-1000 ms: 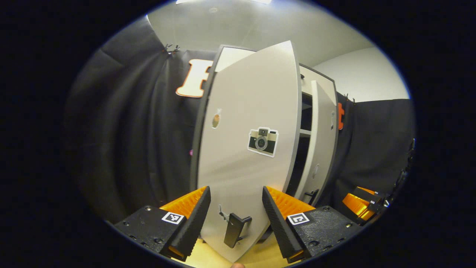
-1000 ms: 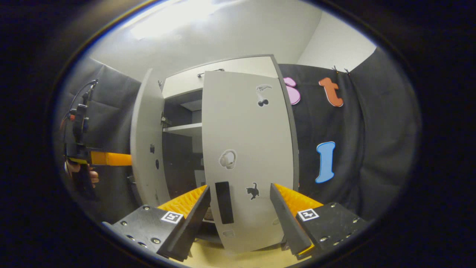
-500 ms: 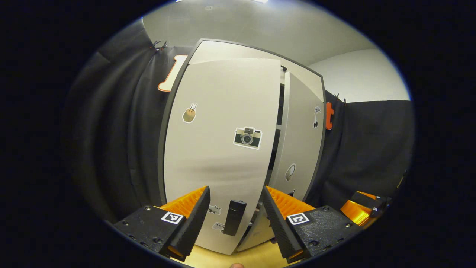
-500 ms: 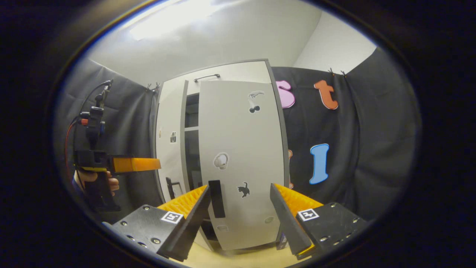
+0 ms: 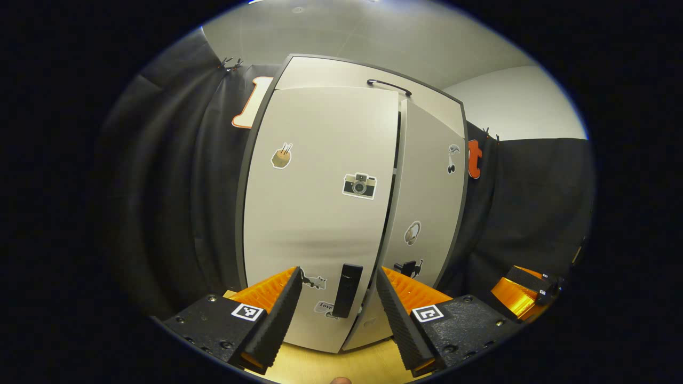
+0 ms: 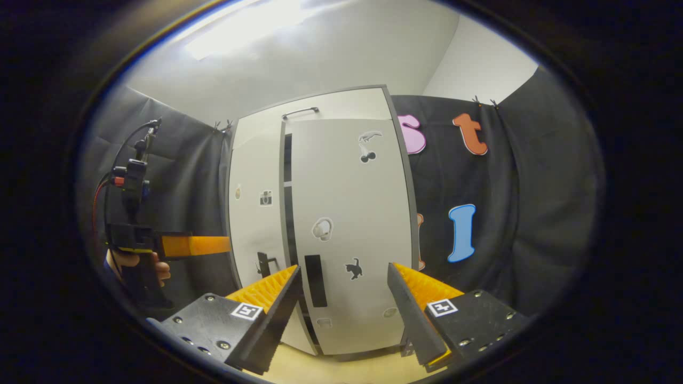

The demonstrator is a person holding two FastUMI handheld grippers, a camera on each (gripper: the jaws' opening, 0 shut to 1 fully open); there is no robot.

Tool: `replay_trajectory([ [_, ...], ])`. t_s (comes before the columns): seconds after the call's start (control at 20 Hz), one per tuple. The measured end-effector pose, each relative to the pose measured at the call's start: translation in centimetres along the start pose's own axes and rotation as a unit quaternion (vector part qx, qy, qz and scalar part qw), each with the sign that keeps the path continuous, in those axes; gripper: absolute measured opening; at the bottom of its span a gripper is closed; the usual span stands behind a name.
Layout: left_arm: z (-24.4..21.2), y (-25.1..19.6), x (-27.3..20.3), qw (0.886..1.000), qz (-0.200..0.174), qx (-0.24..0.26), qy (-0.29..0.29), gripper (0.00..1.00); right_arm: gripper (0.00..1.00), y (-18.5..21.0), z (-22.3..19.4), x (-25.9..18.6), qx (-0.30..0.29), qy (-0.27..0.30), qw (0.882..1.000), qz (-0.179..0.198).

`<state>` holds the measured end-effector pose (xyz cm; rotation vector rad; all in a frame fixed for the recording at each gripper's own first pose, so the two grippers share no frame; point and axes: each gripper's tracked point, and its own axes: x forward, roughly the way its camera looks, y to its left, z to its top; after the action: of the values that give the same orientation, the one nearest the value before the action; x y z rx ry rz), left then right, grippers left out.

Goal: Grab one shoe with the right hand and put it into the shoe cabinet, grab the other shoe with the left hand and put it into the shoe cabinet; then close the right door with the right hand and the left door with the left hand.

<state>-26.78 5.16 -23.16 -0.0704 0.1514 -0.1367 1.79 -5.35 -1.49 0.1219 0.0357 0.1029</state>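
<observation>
Left gripper (image 5: pixel 339 309): fingers spread wide, nothing between them, right at the foot of the cabinet front
Right gripper (image 6: pixel 344 312): jaws wide apart and empty as well, squared up to its own door
Left door handle (image 5: pixel 347 289): dark upright bar, framed in the gap of the left claw, at 12 o'clock from the fingertips and not touched
Right door handle (image 6: pixel 315 280): dark bar just inside the right claw's left finger, around 11 o'clock, no contact seen
Left door (image 5: pixel 320 213): pale grey panel, camera sticker mid-height, small stickers low down; almost flush, a thin dark slit along its inner edge
Right door (image 6: pixel 349 229): same pale grey, cat sticker near the handle; a narrow dark gap shows between it and the left door
Shoe cabinet (image 6: pixel 320 109): tall, dark-framed, a curved bar handle on the top panel; shoes cannot be seen
Floor (image 5: pixel 341 365): light wood strip under the doors
Room: black cloth walls either side, white ceiling above
Far left in the right gripper view: a hand (image 6: pixel 136 264) holding the left gripper at 9 o'clock
</observation>
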Motion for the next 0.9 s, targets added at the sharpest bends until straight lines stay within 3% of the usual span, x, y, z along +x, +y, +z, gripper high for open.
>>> replay_trajectory([
  [0.1,-0.1,-0.1,-0.4,1.000,0.000,0.003,-0.002,0.86,0.96,0.2,-0.1,0.0,0.001,0.000,1.000,0.002],
  [0.4,-0.3,0.2,-0.9,1.000,0.003,0.003,0.003,0.86,0.96,0.9,-0.3,0.3,-0.001,0.004,1.000,0.009],
  [0.45,-0.3,0.2,-0.9,1.000,0.003,0.003,0.003,0.86,0.92,1.0,-0.2,0.3,-0.001,0.003,1.000,0.010],
  [0.55,-0.2,0.2,-1.0,1.000,0.003,0.002,0.003,0.86,0.96,1.3,0.1,0.5,-0.001,0.003,1.000,0.009],
  [0.6,-0.2,0.1,-1.0,1.000,0.003,0.003,0.003,0.86,0.92,1.3,0.4,0.5,-0.002,0.001,1.000,0.006],
  [0.75,0.4,-0.3,-1.6,1.000,0.007,0.014,-0.003,0.86,0.96,1.3,1.7,0.4,-0.012,-0.008,1.000,-0.006],
  [0.8,0.8,-0.4,-1.6,1.000,0.011,0.020,-0.007,0.86,0.92,1.4,2.5,0.4,-0.013,-0.012,1.000,-0.010],
  [0.9,1.6,-0.2,-1.9,0.999,0.029,0.032,-0.010,0.88,0.92,1.4,4.6,0.5,-0.014,-0.024,0.999,-0.020],
])
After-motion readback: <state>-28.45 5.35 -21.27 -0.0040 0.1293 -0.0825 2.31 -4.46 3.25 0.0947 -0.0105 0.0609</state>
